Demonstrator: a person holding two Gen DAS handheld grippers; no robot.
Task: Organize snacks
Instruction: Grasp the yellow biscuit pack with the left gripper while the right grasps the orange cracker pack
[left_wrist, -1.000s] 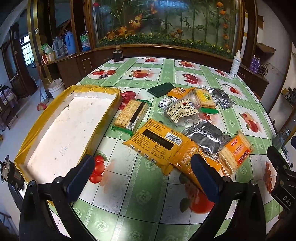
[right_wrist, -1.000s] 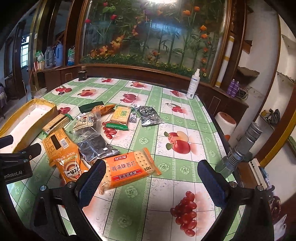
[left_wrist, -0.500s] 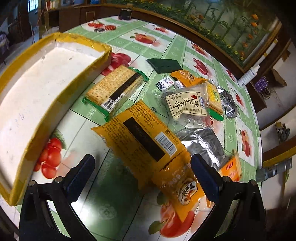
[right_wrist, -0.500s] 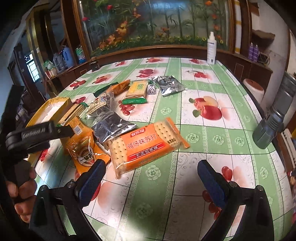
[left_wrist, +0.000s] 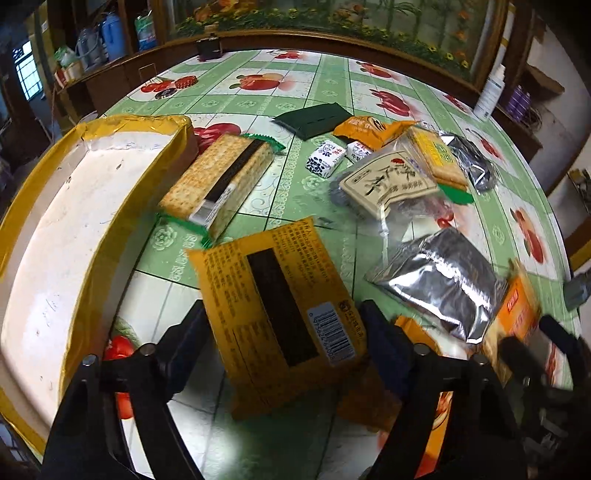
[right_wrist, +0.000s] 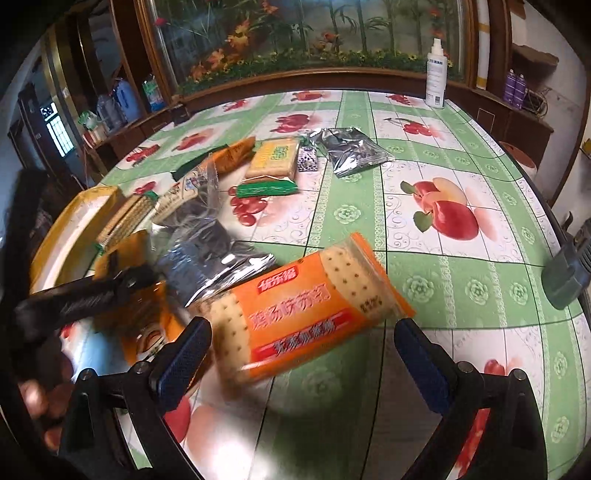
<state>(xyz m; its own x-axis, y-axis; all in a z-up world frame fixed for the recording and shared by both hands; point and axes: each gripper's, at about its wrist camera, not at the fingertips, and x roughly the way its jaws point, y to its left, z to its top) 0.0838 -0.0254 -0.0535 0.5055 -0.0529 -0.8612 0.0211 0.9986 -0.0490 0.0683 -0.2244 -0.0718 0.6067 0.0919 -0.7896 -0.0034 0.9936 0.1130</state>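
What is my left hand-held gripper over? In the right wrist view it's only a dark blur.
Observer: The left hand-held gripper is closing around a yellow packet lying barcode side up; the pads don't clearly press it yet.
Operator: Is anything in the tray?
Observer: The yellow-rimmed tray shows no snacks on the white floor visible in the left wrist view.
Operator: I see one small sweet. Any more?
Observer: Two blue-and-white sweets lie side by side, near the dark green packet.

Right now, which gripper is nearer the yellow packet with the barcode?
Left. The left gripper straddles the yellow packet, jaws closing; the right gripper is at the orange cracker pack.
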